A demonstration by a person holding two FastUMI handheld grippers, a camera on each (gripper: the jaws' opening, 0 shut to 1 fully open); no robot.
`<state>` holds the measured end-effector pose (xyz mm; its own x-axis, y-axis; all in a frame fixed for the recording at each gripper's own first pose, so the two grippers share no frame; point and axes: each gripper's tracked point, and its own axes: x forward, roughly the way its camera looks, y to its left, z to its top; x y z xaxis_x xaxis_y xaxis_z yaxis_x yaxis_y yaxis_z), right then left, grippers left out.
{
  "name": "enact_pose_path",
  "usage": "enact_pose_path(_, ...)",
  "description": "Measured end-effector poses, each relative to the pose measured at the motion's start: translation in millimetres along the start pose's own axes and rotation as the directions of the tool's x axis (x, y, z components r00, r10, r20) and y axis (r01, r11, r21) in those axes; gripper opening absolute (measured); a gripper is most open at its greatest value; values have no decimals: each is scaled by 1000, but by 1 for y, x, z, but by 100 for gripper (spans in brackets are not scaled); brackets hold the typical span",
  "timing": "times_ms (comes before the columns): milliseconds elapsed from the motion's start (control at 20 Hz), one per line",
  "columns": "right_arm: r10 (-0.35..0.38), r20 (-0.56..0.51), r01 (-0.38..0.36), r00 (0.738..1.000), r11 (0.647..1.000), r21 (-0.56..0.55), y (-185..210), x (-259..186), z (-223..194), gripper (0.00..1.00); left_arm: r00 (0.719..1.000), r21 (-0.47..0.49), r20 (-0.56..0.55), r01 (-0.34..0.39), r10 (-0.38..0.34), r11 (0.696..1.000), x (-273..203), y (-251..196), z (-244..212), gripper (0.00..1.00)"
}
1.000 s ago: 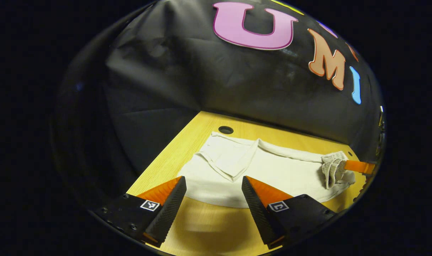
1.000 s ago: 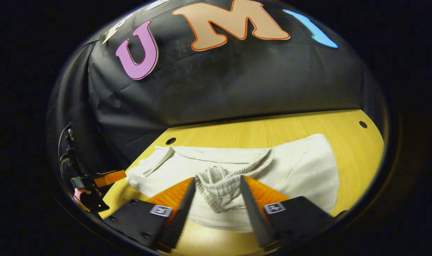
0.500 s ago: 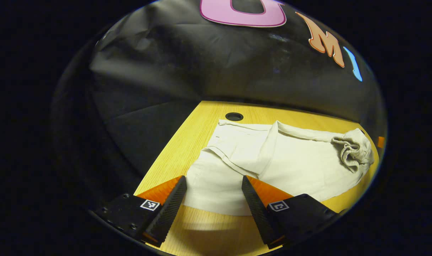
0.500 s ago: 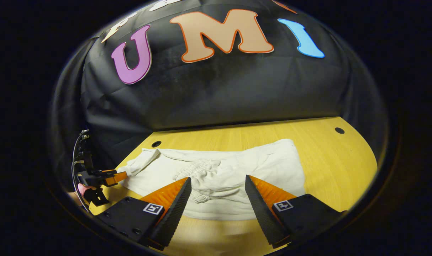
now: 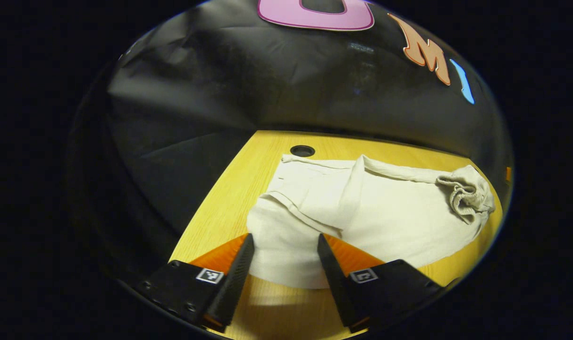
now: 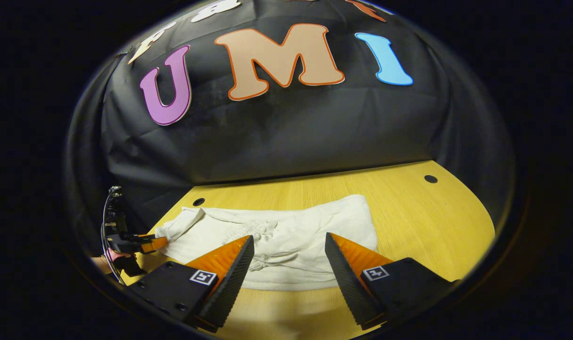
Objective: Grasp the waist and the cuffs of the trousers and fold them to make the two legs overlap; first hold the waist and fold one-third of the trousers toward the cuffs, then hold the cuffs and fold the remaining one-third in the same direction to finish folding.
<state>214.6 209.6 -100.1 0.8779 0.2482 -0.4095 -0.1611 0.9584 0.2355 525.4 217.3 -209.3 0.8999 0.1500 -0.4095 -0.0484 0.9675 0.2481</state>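
Left gripper spread around the trousers cuff — right gripper wide, holding nothing.

right gripper released waist, backed off.

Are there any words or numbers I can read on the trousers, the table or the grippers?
No words or numbers can be read on any of them.
Trousers: plain cloth, no print or label seen.
Table: bare wood, no writing.
Left gripper and right gripper: small square tags with black-and-white patterns, not letters.
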Motion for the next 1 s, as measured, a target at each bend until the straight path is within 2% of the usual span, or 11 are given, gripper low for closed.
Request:
enact_pose_path(50,-8,2,8,1000,1000,-2,-4,-3,2,96,1000,2,-5,14,-14,1000,3,-8,-2,65)
enact_pose_path(100,-15,5,15,1000,1000,-4,-7,-6,2,97,1000,-5,-3,31,-31,1000,4,-16,-2,58)
enact_pose_path(150,-21,8,21,1000,1000,-6,-11,-9,4,96,999,-21,7,48,-48,999,5,-20,0,39)
enact_pose_path(200,-27,9,27,1000,1000,-11,-14,-13,5,96,998,-45,17,54,-53,998,5,-22,1,27)
enact_pose_path(250,-33,11,33,999,999,-17,-16,-14,6,96,999,-72,17,49,-48,996,4,-21,3,7)
enact_pose_path(300,-37,11,37,999,999,-24,-18,-17,6,92,999,-112,9,45,-44,993,2,-21,3,2)
enact_pose_path(400,-47,8,47,999,998,-40,-29,-25,5,92,999,-199,-10,44,-47,979,0,-24,6,0)
enact_pose_path(450,-51,6,51,999,998,-46,-33,-28,6,97,999,-243,9,55,-54,968,-2,-27,15,0)
enact_pose_path(550,-57,7,57,998,997,-53,-40,-32,7,96,995,-313,66,92,-75,945,-11,-37,38,0)
enact_pose_path(750,-63,7,63,998,997,-52,-58,-44,10,97,982,-265,152,152,-115,952,-39,-82,86,0)
enact_pose_path(1000,-49,5,49,999,998,-44,-83,-53,17,97,945,-165,244,263,-218,951,-68,-179,142,0)
